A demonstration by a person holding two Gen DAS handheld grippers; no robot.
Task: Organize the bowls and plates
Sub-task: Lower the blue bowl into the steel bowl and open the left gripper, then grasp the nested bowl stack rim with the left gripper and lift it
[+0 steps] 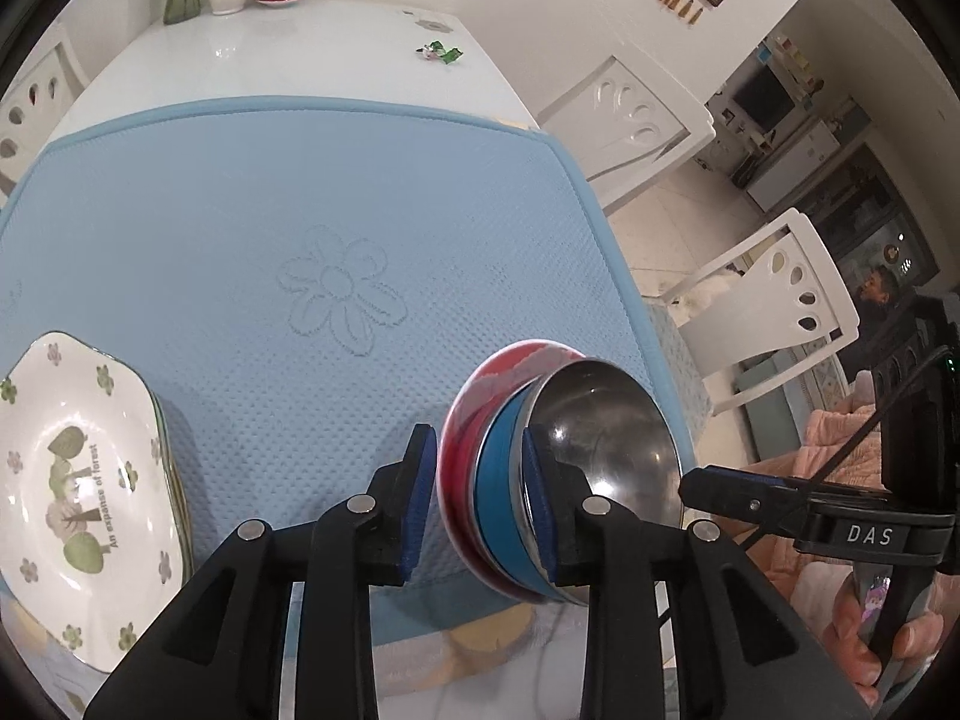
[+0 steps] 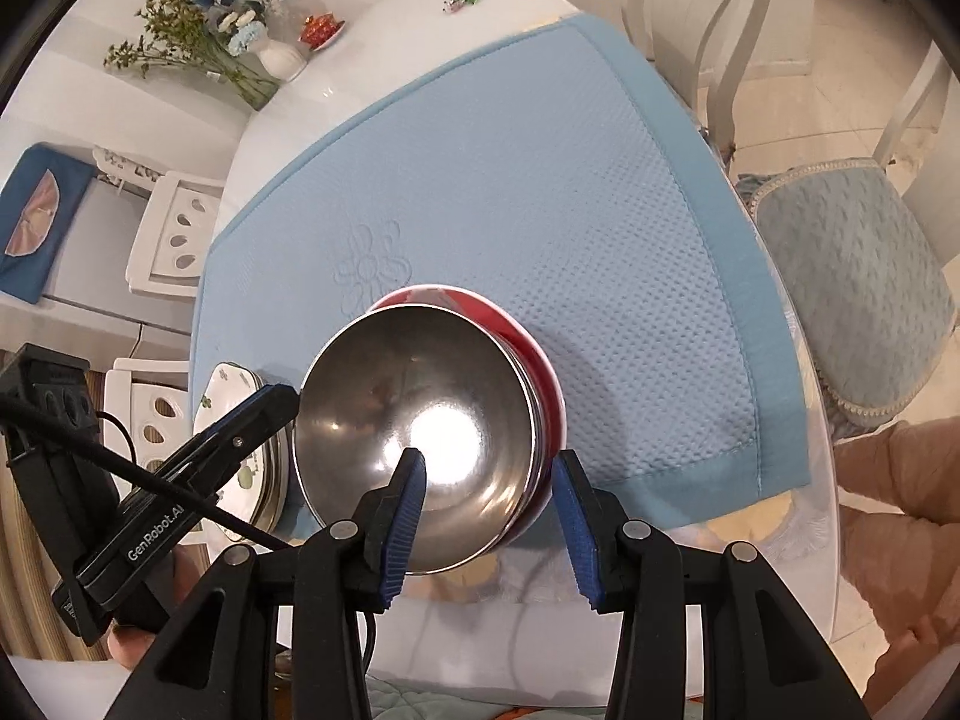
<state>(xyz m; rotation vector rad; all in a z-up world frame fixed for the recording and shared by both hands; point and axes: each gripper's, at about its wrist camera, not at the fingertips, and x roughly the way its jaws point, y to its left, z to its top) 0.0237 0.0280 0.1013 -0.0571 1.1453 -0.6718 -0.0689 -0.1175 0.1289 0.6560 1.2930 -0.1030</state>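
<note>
White china with green tree prints, the stack of plates point(image 1: 90, 480) lies at the near left corner of the blue mat point(image 1: 300, 210). Right of it on the same mat, at the near edge, stands the nested bowl stack: a steel bowl point(image 2: 414, 438) inside a blue bowl point(image 1: 495, 498) inside a red bowl point(image 1: 462, 420). The left gripper point(image 1: 477, 498) has its jaws apart astride the stack's left wall, one pad inside the steel bowl. The right gripper point(image 2: 489, 510) likewise straddles the near wall, jaws apart, its left finger point(image 2: 405, 516) inside the steel bowl.
</note>
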